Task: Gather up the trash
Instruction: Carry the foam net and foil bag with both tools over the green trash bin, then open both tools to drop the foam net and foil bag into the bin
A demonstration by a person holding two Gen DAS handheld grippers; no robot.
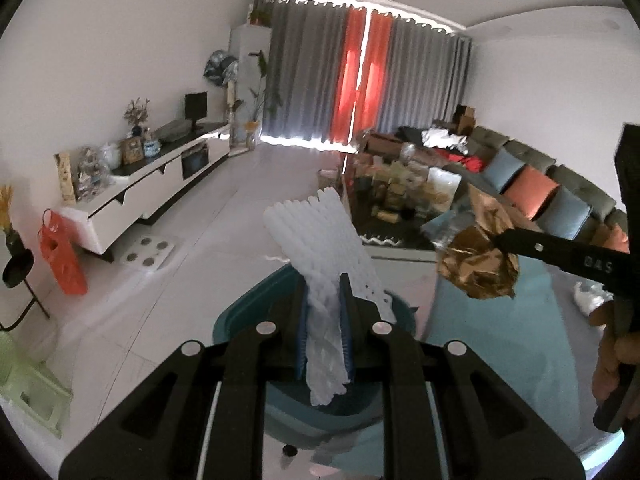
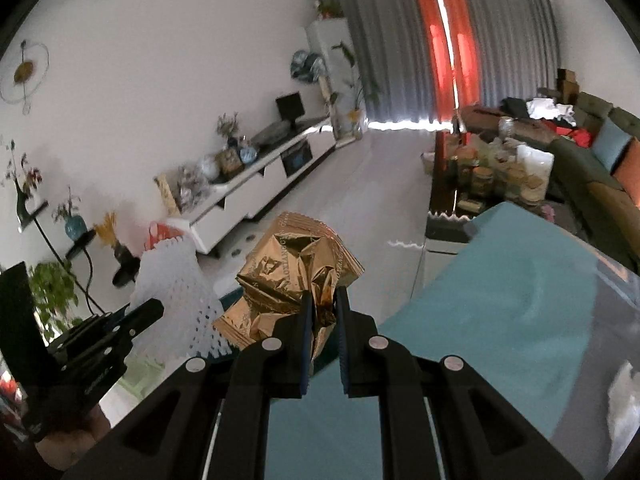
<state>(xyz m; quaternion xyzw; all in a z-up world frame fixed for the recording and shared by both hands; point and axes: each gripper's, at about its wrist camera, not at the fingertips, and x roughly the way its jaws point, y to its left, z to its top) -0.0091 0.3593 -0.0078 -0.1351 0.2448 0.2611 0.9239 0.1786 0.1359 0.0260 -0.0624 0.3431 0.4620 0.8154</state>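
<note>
White walls, pale tiled floor point(image 1: 248, 184), grey-orange curtains point(image 1: 360, 76), sofa point(image 1: 560, 184)

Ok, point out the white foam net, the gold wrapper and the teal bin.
white foam net point(image 1: 316, 236): left wrist view, upper mesh.
gold wrapper point(image 2: 288, 268): right wrist view, crumpled middle.
teal bin point(image 1: 256, 300): left wrist view, rim.

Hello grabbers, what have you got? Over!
Left gripper shut on white foam net. Right gripper shut on crumpled gold wrapper. Teal bin right under left gripper. Nothing in the way.
</note>
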